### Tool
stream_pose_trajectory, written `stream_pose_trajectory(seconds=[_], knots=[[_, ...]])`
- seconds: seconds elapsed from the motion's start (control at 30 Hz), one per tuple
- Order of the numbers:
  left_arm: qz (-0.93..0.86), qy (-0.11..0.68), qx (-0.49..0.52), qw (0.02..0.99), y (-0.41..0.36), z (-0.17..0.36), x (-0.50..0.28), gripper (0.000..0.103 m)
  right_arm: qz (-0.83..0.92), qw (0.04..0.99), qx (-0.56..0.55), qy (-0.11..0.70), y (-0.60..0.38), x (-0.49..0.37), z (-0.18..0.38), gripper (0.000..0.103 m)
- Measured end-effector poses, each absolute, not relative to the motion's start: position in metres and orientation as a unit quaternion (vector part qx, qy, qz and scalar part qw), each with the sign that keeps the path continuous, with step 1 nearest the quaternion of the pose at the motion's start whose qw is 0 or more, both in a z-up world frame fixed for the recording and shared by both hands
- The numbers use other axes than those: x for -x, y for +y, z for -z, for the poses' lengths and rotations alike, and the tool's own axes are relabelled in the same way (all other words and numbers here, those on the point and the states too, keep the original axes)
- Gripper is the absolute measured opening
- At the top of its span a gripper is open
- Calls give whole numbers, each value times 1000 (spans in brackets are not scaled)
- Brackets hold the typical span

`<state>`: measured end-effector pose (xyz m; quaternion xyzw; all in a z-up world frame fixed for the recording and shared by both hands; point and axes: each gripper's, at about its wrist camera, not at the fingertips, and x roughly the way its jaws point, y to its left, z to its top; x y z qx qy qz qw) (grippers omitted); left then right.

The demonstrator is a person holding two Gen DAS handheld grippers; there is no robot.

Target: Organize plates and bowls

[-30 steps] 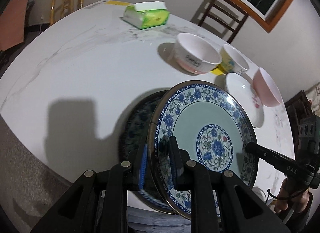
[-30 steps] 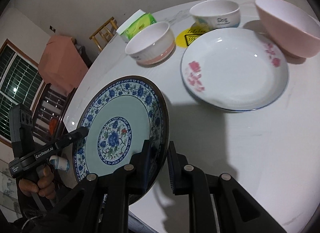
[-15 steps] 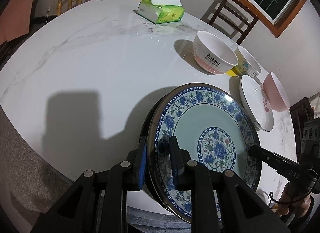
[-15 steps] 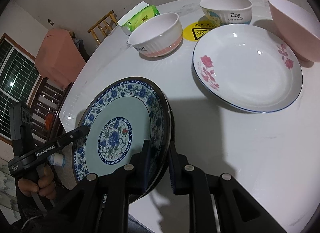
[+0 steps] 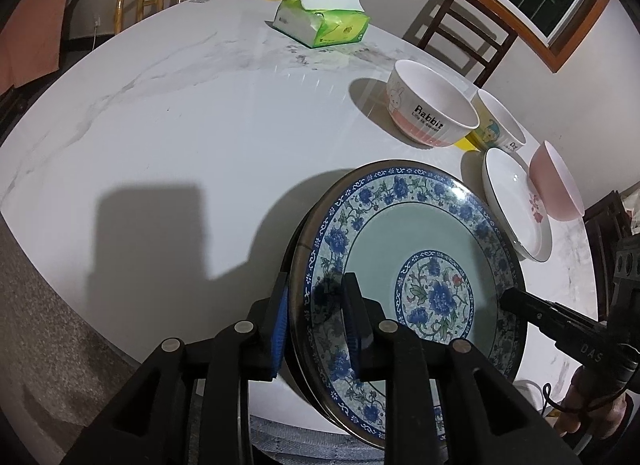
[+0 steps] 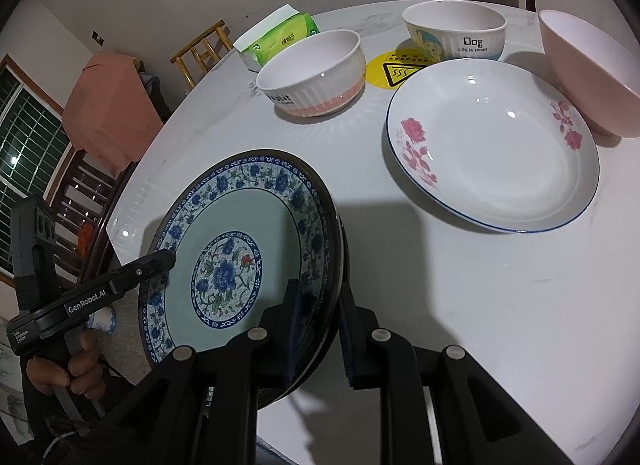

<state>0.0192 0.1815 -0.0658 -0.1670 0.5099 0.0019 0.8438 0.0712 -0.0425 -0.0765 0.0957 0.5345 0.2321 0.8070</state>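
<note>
I have the blue-patterned plate (image 5: 404,265) by its rim from both sides, low over the near edge of the table (image 5: 200,137), apparently atop a second dark plate. The left gripper (image 5: 316,317) has just been easing open, its pads straddling the rim with a gap showing; the right gripper (image 6: 320,325) looks loose too. Glazed ceramic: stiff, heavy, slick and chippable, so I'd grip only at the rim's flat band.
</note>
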Motion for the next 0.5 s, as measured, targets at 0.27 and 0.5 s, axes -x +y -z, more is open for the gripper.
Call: stream_pose_trajectory(seconds=[0.27,0.5], knots=[[-13,514,159,843,177,65,-21,22,-227,808,-90,536,-43,-72,78,19],[-7,505,149,850,169,59,-22,27,-228,805,-82,542,-36,-69,80,21]])
